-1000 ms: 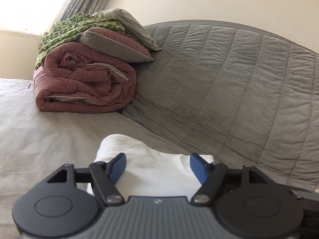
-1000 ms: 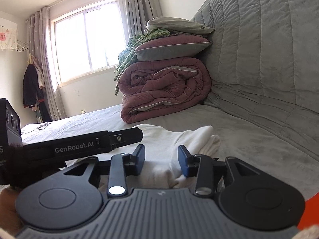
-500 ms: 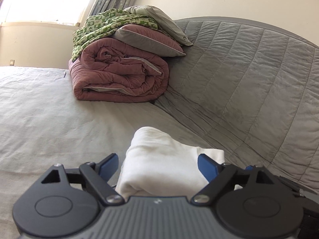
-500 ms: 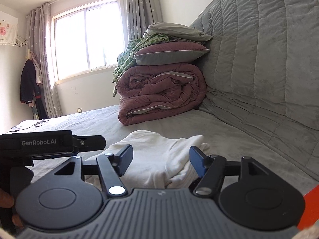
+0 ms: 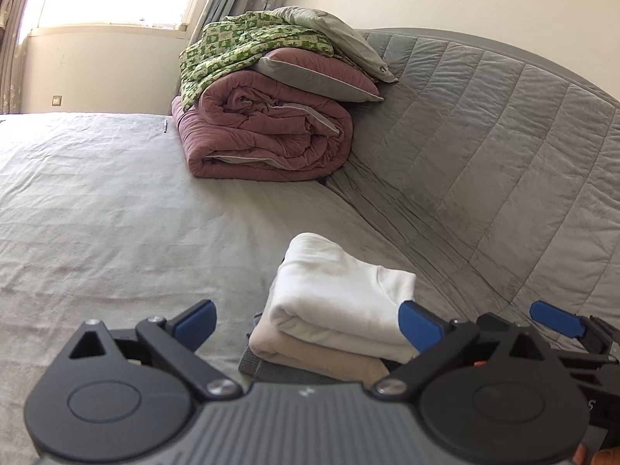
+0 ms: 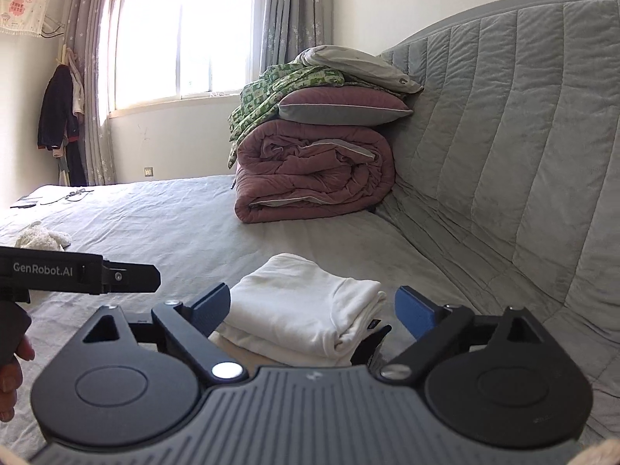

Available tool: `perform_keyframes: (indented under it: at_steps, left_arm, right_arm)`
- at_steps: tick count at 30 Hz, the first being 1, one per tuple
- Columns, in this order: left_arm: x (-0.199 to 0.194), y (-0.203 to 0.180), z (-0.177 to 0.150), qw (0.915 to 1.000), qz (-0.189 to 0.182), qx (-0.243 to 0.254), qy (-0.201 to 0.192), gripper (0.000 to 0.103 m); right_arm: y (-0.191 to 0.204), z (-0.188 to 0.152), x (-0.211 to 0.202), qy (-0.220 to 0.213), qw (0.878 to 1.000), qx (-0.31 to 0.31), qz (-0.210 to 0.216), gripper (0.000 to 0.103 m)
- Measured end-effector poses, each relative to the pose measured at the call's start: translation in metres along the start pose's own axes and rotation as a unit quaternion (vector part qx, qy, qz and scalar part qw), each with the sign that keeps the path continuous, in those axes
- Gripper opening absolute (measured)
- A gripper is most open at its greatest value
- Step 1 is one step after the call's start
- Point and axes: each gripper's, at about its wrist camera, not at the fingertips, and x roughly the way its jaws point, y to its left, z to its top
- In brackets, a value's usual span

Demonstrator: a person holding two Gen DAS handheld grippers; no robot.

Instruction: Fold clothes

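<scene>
The folded garment (image 6: 306,310) on top of the stack is plain white; under it lies a cream or pale beige piece (image 5: 321,360), and beneath that a dark grey layer (image 5: 271,370), though little of it shows. Beyond the white garment, the rolled quilt (image 6: 310,178) is dusty pink with a pale grey lining. On the quilt sits a pillow (image 6: 345,108), pink above and grey below, and a blanket (image 5: 248,46) checked in green and white. The bed sheet (image 5: 97,213) is light grey; the quilted headboard (image 6: 503,155) to the right of the quilt is mid grey. The curtains (image 6: 290,11) are grey with small pale stars. The gripper pads (image 6: 414,312) are blue on black arms.
</scene>
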Motion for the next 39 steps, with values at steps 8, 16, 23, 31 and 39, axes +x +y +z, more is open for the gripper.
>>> perform_keyframes:
  at_steps: [8, 16, 23, 31, 39]
  left_arm:
    - [-0.040, 0.007, -0.012, 0.9983, 0.023, 0.000, 0.053, 0.102]
    - [-0.065, 0.009, -0.038, 0.9899, 0.078, 0.039, 0.112, 0.102]
    - [-0.090, 0.008, -0.063, 0.9841, 0.105, 0.072, 0.124, 0.103]
    - [-0.121, -0.001, -0.076, 0.9777, 0.132, 0.119, 0.112, 0.103]
    - [-0.142, -0.010, -0.082, 0.9775, 0.125, 0.122, 0.119, 0.103]
  right_arm:
    - [0.022, -0.001, -0.032, 0.048, 0.999, 0.020, 0.017, 0.103]
    - [0.048, -0.012, -0.062, 0.086, 0.994, 0.059, -0.022, 0.103]
    - [0.062, -0.024, -0.083, 0.108, 0.989, 0.095, -0.036, 0.103]
    - [0.070, -0.037, -0.112, 0.107, 0.989, 0.091, -0.048, 0.103]
    - [0.073, -0.043, -0.140, 0.103, 0.985, 0.118, -0.071, 0.103]
